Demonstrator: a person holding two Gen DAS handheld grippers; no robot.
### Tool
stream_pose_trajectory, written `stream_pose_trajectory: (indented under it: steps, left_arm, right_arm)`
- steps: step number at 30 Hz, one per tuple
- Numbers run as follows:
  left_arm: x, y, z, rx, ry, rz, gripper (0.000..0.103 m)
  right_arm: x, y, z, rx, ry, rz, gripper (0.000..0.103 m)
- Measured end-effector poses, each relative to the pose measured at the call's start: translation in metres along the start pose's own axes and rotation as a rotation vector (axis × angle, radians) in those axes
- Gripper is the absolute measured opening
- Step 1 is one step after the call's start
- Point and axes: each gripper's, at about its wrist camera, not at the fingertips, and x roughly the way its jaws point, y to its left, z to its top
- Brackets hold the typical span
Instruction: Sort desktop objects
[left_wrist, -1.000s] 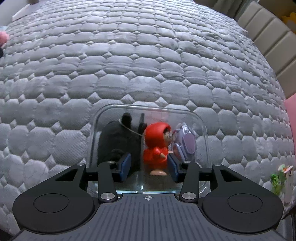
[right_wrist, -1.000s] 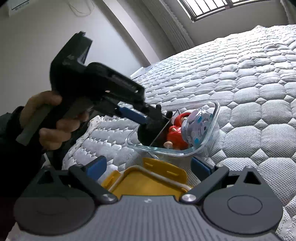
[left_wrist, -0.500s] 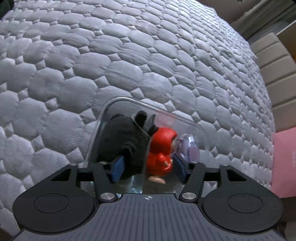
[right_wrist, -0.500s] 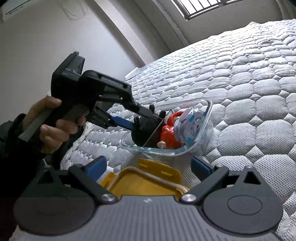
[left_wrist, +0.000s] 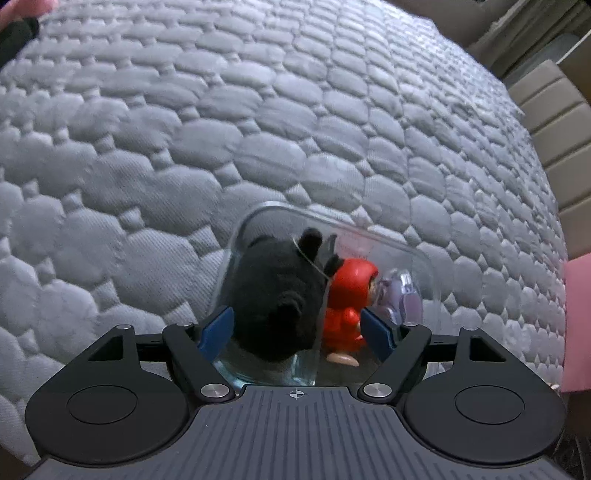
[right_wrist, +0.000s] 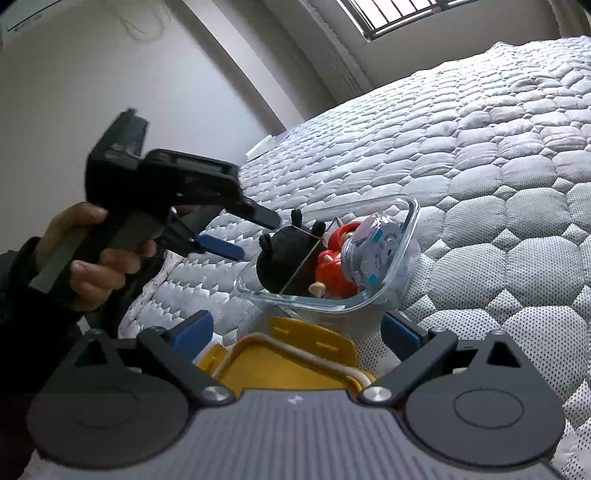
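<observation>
While left tool (left_wrist: 299, 328) opens over black plush (left_wrist: 275, 295), right tool (right_wrist: 297, 328) open, no legible writing.

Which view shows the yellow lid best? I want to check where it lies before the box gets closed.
The right wrist view: the yellow lid lies on the quilt just below the glass container, between the right gripper's open fingers, its near part hidden behind the gripper body. The left wrist view does not show it at all.
</observation>
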Motion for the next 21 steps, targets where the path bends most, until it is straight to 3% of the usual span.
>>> stream_pose_trajectory:
  steps: [8, 10, 11, 15, 21]
  left_arm:
    - [0.026, -0.005, 0.005, 0.044, 0.031, 0.044, 0.081]
    - [0.024, -0.005, 0.004, 0.048, 0.024, 0.075, 0.071]
    - [0.022, -0.006, 0.004, 0.054, 0.019, 0.102, 0.055]
    - [0.014, -0.011, 0.005, 0.079, 0.019, 0.144, 0.052]
    - [0.007, -0.059, -0.005, 0.291, -0.066, 0.343, 0.049]
  right_arm:
    - [0.001, -0.001, 0.0, -0.001, 0.001, 0.004, 0.098]
    - [0.002, -0.001, 0.0, -0.002, 0.003, 0.0, 0.098]
    - [0.003, -0.001, 0.0, -0.001, 0.004, -0.003, 0.098]
    - [0.004, -0.001, -0.001, -0.001, 0.007, -0.009, 0.098]
    - [0.003, -0.001, -0.001, -0.004, 0.003, -0.009, 0.098]
